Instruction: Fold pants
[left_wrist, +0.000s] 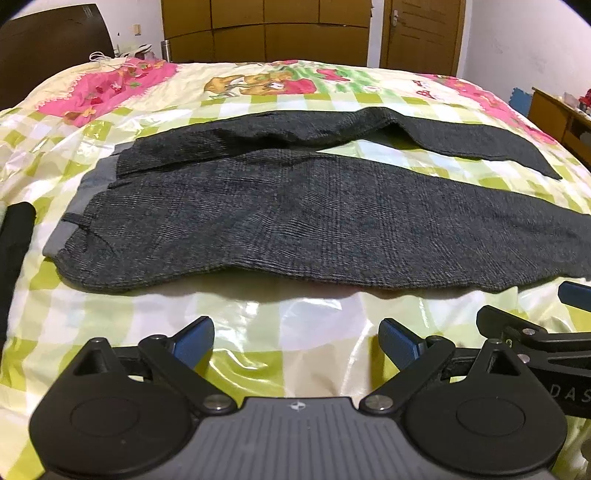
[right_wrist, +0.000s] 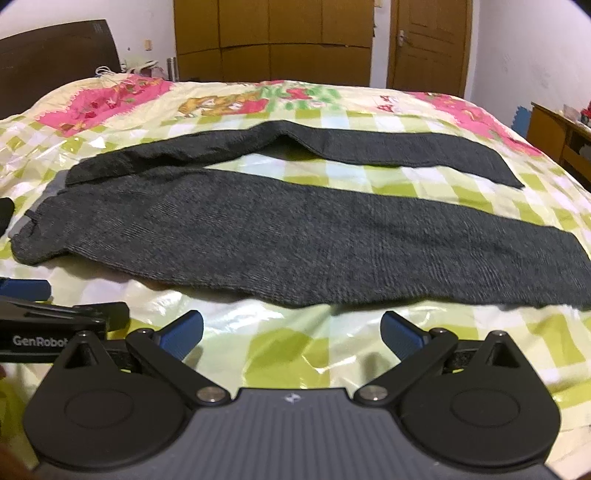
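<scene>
The grey pants (left_wrist: 295, 214) lie flat across the middle of the bed (left_wrist: 288, 317). The left gripper (left_wrist: 297, 341) and right gripper (right_wrist: 291, 332) are wide open, holding nothing. The shiny cover could let the 2 legs slide crooked.

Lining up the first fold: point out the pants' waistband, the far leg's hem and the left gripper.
Waistband (left_wrist: 61, 234): left wrist view, on the light grey strip at the pants' left end.
Far leg's hem (right_wrist: 511, 175): right wrist view, near the cuff edge.
Left gripper (left_wrist: 297, 338): left wrist view, midway between its open fingertips.
</scene>
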